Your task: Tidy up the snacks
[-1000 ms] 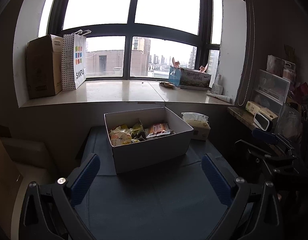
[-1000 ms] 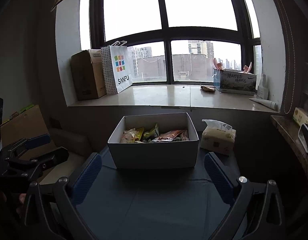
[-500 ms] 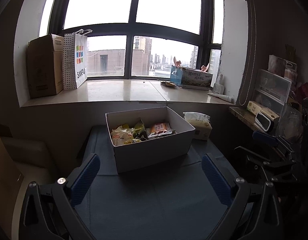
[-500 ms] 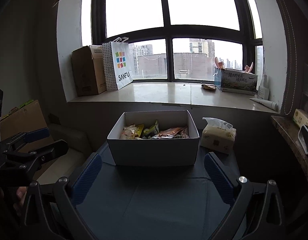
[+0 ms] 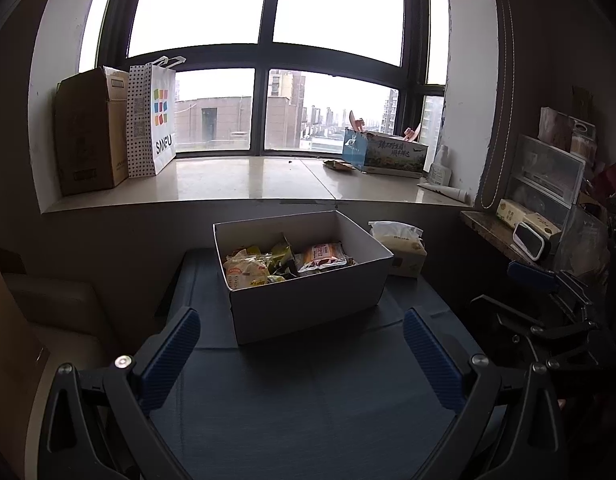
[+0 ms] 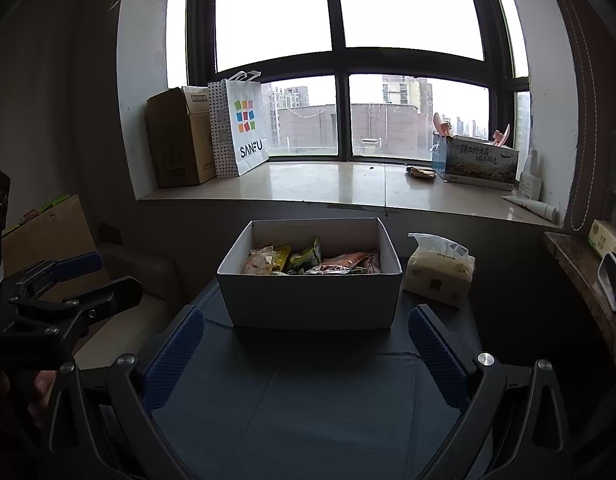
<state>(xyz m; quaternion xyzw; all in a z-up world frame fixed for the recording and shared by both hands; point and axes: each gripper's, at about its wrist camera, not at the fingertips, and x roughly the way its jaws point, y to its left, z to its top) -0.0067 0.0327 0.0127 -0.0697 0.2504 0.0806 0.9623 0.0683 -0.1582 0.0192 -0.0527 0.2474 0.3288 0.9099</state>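
Left gripper [image 5: 300, 354] and right gripper [image 6: 306, 350] are both released, holding nothing. The snacks [image 6: 312, 261] lie in the white box [image 6: 310, 300] on the surface [image 6: 308, 400]. Approach from above; pinch one packet only.

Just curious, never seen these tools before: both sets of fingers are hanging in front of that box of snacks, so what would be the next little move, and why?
Probably ease the right gripper forward over the white box toward the packets. Both grippers are open and empty, short of the box, and the right one faces it squarely.
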